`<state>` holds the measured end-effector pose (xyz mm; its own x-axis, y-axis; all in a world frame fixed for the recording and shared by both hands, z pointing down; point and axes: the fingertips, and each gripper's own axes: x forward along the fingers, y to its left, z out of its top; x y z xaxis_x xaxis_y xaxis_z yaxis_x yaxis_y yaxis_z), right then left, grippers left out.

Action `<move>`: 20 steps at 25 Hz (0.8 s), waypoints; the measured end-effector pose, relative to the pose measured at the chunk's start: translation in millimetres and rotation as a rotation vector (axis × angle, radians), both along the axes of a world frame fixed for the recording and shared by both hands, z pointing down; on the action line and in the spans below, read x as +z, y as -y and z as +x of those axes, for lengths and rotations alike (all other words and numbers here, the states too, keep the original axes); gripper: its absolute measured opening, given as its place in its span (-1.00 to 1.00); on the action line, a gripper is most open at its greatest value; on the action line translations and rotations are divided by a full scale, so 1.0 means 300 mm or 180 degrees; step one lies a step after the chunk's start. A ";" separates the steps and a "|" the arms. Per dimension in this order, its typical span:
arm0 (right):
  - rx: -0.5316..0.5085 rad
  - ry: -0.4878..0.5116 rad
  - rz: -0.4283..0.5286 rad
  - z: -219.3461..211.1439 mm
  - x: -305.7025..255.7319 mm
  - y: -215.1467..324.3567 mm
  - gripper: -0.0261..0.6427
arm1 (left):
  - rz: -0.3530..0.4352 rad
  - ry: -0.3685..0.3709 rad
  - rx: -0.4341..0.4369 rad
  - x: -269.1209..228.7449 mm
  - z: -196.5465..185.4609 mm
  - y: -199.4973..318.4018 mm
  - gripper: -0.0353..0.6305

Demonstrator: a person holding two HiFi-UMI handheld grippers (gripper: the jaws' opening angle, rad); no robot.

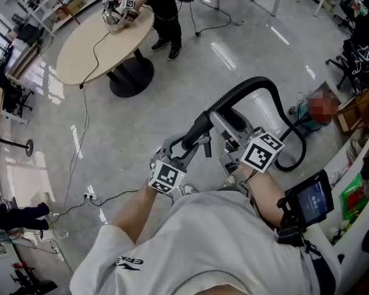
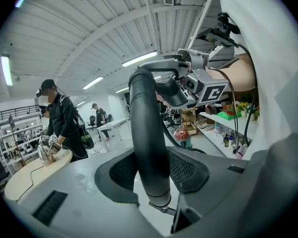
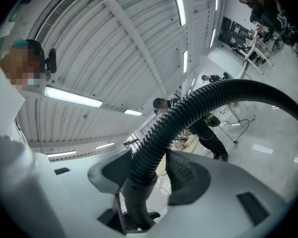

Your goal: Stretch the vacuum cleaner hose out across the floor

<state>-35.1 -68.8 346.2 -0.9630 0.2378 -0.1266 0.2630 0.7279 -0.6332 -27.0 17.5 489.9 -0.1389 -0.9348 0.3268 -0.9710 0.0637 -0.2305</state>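
A black vacuum hose [image 1: 258,82] arches up from my grippers and curves down to the right, to a red and teal vacuum cleaner [image 1: 309,113] on the floor. My left gripper [image 1: 194,141] is shut on the hose's smooth black end tube [image 2: 148,143]; its jaws [image 2: 151,175] press both sides of the tube. My right gripper [image 1: 226,126] holds the ribbed hose [image 3: 188,110] just above its cuff [image 3: 134,197], with the jaws [image 3: 149,175] shut on it. In the left gripper view the right gripper [image 2: 188,83] sits higher on the same tube. Both grippers are raised, close together.
A round wooden table [image 1: 80,51] stands at far left, with another person [image 1: 163,11] working at it. Cables [image 1: 80,140] trail over the glossy floor. A white cone-shaped object [image 1: 261,106] stands beside the hose. Shelves with clutter [image 1: 357,189] line the right edge.
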 end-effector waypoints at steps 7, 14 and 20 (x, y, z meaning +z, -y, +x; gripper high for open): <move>-0.0037 -0.0033 0.0029 -0.084 0.031 -0.230 -0.31 | -0.0004 -0.0029 -0.0064 0.030 -0.083 -0.229 -0.43; -0.0238 -0.0125 -0.0004 -0.211 0.064 -0.425 -0.31 | -0.0062 -0.0081 -0.0251 0.054 -0.190 -0.432 -0.43; -0.0458 -0.0242 -0.0029 -0.304 0.103 -0.544 -0.31 | -0.0161 -0.0113 -0.0475 0.083 -0.260 -0.559 -0.43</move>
<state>-126.4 94.3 377.0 -0.9260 0.3732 -0.0573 0.3152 0.6804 -0.6616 -104.9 185.2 514.7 -0.2625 -0.8869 0.3802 -0.9592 0.1970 -0.2028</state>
